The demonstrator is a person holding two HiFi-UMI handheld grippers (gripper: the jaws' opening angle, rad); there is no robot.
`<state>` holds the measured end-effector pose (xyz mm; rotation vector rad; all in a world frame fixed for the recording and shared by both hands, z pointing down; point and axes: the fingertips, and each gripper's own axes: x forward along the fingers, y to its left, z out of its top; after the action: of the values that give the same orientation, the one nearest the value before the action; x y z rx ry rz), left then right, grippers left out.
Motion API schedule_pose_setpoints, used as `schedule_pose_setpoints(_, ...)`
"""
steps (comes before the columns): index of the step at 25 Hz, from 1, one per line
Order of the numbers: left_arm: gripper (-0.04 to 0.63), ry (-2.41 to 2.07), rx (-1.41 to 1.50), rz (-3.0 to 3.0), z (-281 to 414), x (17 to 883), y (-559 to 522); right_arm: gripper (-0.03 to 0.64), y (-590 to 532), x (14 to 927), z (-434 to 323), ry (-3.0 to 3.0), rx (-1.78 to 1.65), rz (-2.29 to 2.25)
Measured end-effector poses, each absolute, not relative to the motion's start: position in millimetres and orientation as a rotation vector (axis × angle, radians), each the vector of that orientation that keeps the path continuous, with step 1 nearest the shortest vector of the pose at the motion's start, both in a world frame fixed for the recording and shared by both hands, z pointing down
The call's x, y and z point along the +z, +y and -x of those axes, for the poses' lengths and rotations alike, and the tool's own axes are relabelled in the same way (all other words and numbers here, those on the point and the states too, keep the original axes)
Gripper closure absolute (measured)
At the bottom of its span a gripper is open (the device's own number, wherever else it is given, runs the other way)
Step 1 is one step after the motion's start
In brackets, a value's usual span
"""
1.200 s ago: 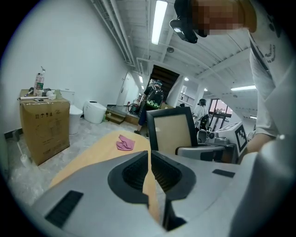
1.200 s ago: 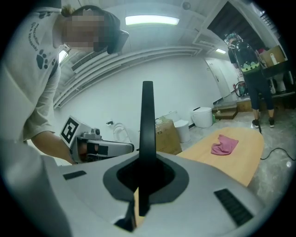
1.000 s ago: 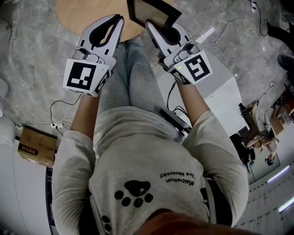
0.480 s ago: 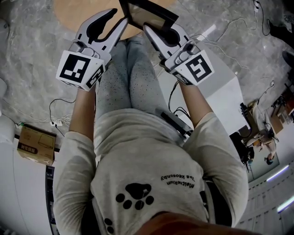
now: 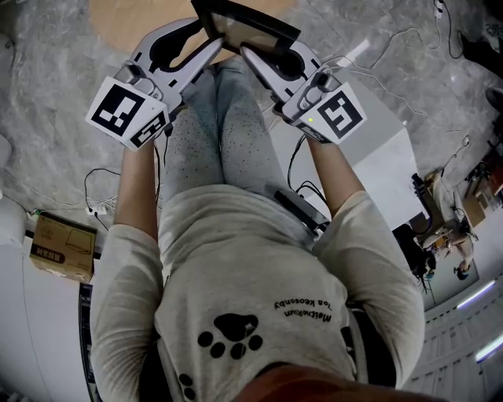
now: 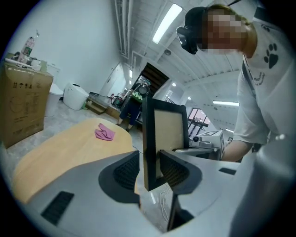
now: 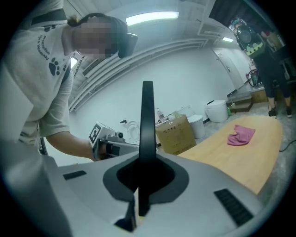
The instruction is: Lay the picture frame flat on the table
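Note:
The black picture frame [image 5: 245,30] with a beige panel is held upright in the air at the near edge of the round wooden table [image 5: 126,16]. My right gripper [image 5: 250,49] is shut on its lower right edge. In the right gripper view the frame [image 7: 147,120] shows edge-on, pinched in my right gripper [image 7: 145,173]. My left gripper [image 5: 212,35] has just been opening and straddles the frame's left side. In the left gripper view the frame [image 6: 149,139] stands between the spread jaws of that gripper [image 6: 149,156], which do not press on it.
A pink cloth [image 6: 105,133] lies on the far part of the table [image 6: 69,148]. A cardboard box [image 5: 63,250] and cables lie on the floor to the left. A white cabinet [image 5: 377,149] stands to the right. My legs are directly below the grippers.
The left gripper has swung toward the frame and opened, so its jaws now stand around the frame's left edge. The frame has shifted slightly left. The right gripper keeps its grip.

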<state>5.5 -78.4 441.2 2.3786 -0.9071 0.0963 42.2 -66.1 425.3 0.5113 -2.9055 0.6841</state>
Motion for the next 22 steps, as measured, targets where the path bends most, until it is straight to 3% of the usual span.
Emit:
schedule_pose_setpoints(17,0.509,-0.800,0.157,-2.418,-5.6,444.4,-64.8,0.595,-57.4,435.1,-41.6,-2.910,0.702,-0.437)
schedule_pose_setpoints(22,0.509,-0.807,0.216,-2.420,-3.7,450.0,-64.4,0.531,-63.6,441.4,-45.6,-2.861,0.656,-0.534)
